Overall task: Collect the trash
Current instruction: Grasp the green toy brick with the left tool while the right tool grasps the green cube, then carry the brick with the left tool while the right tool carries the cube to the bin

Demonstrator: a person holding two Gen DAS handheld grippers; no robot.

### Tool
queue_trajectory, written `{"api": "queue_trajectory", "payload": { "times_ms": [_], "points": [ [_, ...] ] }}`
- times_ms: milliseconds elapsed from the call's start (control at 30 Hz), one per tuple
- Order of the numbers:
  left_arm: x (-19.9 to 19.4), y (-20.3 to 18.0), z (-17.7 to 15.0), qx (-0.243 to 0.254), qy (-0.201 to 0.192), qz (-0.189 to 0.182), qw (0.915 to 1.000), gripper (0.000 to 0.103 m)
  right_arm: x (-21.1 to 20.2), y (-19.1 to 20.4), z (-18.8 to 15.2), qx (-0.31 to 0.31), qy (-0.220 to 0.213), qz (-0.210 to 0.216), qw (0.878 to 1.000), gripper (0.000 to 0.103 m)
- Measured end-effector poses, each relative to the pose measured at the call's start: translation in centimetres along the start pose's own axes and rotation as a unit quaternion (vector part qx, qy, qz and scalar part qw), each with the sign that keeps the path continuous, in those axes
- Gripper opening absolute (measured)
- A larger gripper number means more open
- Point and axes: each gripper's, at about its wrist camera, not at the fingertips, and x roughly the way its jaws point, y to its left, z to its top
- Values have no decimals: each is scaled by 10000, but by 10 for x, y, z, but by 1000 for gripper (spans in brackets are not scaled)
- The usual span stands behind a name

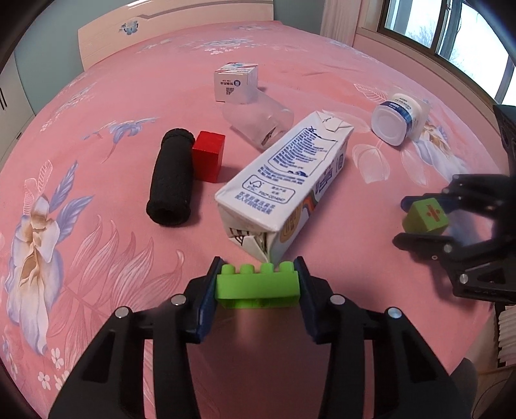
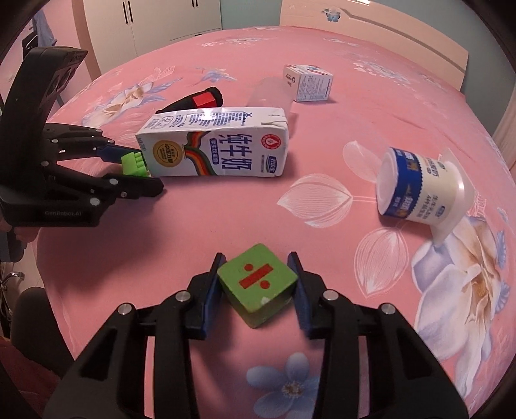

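My left gripper (image 1: 257,274) is shut on a green toy brick (image 1: 257,285), just in front of the end of a white milk carton (image 1: 283,180) that lies on the pink bed. The same gripper (image 2: 135,170) and brick (image 2: 133,163) show at the left of the right wrist view, next to the carton (image 2: 216,145). My right gripper (image 2: 256,274) is shut on a green cube with a red division sign (image 2: 256,285); it also shows in the left wrist view (image 1: 425,219). A yogurt cup (image 2: 419,190) lies on its side to the right.
A black rolled sleeve (image 1: 171,180), a red cube (image 1: 209,156), a clear plastic cup (image 1: 258,121) and a small white box (image 1: 235,82) lie further back on the bed. A headboard (image 1: 174,22) and a window (image 1: 451,29) stand beyond.
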Motion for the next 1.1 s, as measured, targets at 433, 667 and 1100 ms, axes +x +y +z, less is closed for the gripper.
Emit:
{"api": "queue_trajectory", "payload": {
  "times_ms": [433, 667, 1100],
  "points": [
    [-65, -13, -11, 129, -223, 95, 9996, 46, -68, 24, 0, -157, -184, -284, 9993, 40],
    [-132, -25, -14, 279, -591, 263, 9975, 46, -132, 50, 3, -351, -498, -526, 9968, 40],
    [-254, -55, -53, 568, -1266, 625, 9884, 46, -241, 118, -8, -681, -1089, -664, 9895, 40]
  ]
}}
